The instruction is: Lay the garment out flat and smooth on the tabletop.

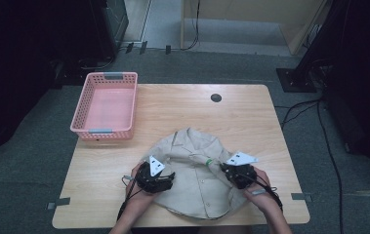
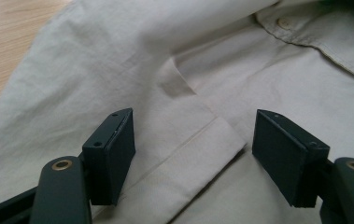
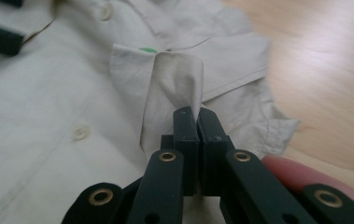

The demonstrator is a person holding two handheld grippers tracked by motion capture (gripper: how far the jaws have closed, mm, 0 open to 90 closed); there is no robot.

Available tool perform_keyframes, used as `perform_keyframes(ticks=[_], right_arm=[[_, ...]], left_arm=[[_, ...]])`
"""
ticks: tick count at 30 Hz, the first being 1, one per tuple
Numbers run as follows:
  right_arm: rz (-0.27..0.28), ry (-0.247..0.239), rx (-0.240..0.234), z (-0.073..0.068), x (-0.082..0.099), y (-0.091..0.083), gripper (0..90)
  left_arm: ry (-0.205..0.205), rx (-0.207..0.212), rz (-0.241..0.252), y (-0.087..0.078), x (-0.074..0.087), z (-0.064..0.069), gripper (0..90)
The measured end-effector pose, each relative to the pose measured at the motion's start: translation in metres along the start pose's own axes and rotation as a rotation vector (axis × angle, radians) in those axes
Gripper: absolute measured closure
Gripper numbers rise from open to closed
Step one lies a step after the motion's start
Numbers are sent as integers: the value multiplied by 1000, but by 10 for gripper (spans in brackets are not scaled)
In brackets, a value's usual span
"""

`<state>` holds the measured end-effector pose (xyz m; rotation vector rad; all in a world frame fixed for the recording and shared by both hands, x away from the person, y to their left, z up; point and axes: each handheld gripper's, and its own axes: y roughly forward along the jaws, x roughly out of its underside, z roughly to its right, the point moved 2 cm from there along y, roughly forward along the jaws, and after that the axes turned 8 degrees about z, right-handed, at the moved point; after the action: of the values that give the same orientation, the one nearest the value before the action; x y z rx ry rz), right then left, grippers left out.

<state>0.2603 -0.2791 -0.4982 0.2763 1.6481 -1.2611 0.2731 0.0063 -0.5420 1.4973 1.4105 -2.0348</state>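
Your left gripper (image 2: 193,158): jaws spread, nothing pinched, folded sleeve hem of beige shirt (image 1: 192,170) lying flat between them on surface (image 1: 251,117). Your right gripper (image 3: 197,122): jaws pressed together, pinching raised fold of shirt fabric, cloth standing up just beyond tips. Pink basket (image 1: 105,130) well apart, far left.

Two black handheld grippers, left gripper (image 1: 165,179) and right gripper (image 1: 227,171), each topped by a pale three-cornered plate at twelve o'clock; brass-ringed screws along the arms, black cables trailing toward six o'clock.
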Motion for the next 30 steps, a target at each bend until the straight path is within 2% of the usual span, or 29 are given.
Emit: perform_keyframes(ticks=[4,7,9,12,15,17,19,23,27,30], right_arm=[[66,100,64,27,-1,-10,889],[127,221,149,49,0,-11,882],[171,284,221,62,2,-9,881],[212,346,330,77,4,-4,864],[248,394,404,88,5,-8,831],[257,408,390,91,3,-14,768],[264,386,368,90,0,-22,729],[266,318,273,76,-10,-28,688],[235,249,181,57,-15,-14,623],[179,186,157,45,-12,4,567]], left_arm=[[0,0,0,0,0,0,304],[1,-1,-1,0,0,0,305],[0,-3,0,0,0,0,305],[-2,-6,1,0,0,-1,305],[-4,-9,-1,0,0,-1,305],[-7,-12,-1,1,0,-2,305],[-7,-12,-1,1,-1,-2,305],[-7,-12,-1,1,0,-2,305],[-6,-12,-1,1,0,-2,305],[-6,-13,-1,1,0,-2,305]])
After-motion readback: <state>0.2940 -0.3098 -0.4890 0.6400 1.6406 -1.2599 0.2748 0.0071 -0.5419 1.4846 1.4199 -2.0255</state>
